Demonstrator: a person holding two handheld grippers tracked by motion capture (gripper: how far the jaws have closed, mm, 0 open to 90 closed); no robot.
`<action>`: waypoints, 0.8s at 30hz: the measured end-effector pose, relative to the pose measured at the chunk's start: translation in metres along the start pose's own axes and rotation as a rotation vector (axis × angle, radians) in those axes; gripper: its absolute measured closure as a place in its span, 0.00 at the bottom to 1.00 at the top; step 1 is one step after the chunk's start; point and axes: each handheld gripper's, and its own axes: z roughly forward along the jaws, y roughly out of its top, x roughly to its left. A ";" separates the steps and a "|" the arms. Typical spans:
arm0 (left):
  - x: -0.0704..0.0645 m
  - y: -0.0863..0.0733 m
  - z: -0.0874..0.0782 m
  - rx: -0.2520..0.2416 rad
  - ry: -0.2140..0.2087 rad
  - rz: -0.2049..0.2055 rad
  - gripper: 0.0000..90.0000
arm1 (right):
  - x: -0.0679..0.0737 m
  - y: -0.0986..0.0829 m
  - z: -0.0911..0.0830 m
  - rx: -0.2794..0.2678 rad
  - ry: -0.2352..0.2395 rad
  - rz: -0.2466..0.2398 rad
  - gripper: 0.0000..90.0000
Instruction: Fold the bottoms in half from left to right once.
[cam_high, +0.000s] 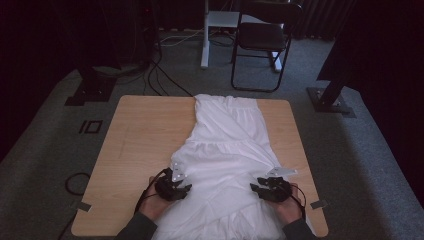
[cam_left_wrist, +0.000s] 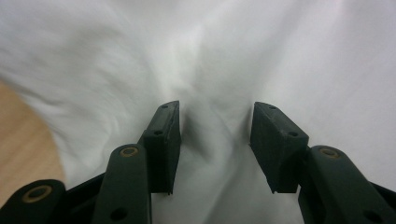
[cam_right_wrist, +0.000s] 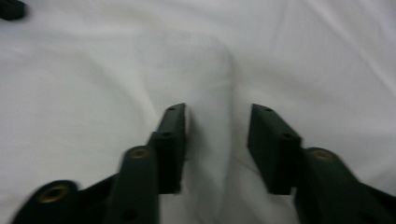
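- A white garment (cam_high: 227, 150) lies spread along the middle of the wooden table (cam_high: 140, 140), from the far edge down to the near edge where the person sits.
- The cloth is narrow at the far end and becomes wider toward the near end; it has soft folds and some seams across it.
- The left gripper (cam_high: 184, 189) rests on the left side of the garment, near the cloth's edge, and the left hand (cam_high: 157, 197) holds it from behind.
- In the left gripper view, the two black jaws stand apart, and a raised fold of the white garment (cam_left_wrist: 215, 126) sits in the gap between them; the jaws are not yet closed on it.
- In this same view a piece of the table (cam_left_wrist: 23, 140) is seen at the left, just beside the cloth's edge.
- The right gripper (cam_high: 257, 189) rests on the right side of the garment, held by the right hand (cam_high: 287, 202).
- In the right gripper view, the jaws are also apart, with a soft ridge of the garment (cam_right_wrist: 217, 116) between them; the picture is a little blurred.
- The two grippers point toward each other, well apart, with the cloth between them.
- Behind the table a black folding chair (cam_high: 262, 40) stands on the grey carpet.
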 end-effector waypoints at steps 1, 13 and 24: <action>0.004 0.002 0.002 0.002 0.003 -0.018 0.61 | -0.002 -0.001 0.009 0.029 -0.006 0.006 0.75; 0.062 0.055 0.044 0.068 0.179 -0.043 0.62 | -0.029 0.036 0.046 0.025 -0.074 -0.002 0.85; 0.092 0.056 0.018 -0.022 0.222 -0.108 0.56 | -0.046 0.076 0.061 -0.031 -0.033 0.055 0.48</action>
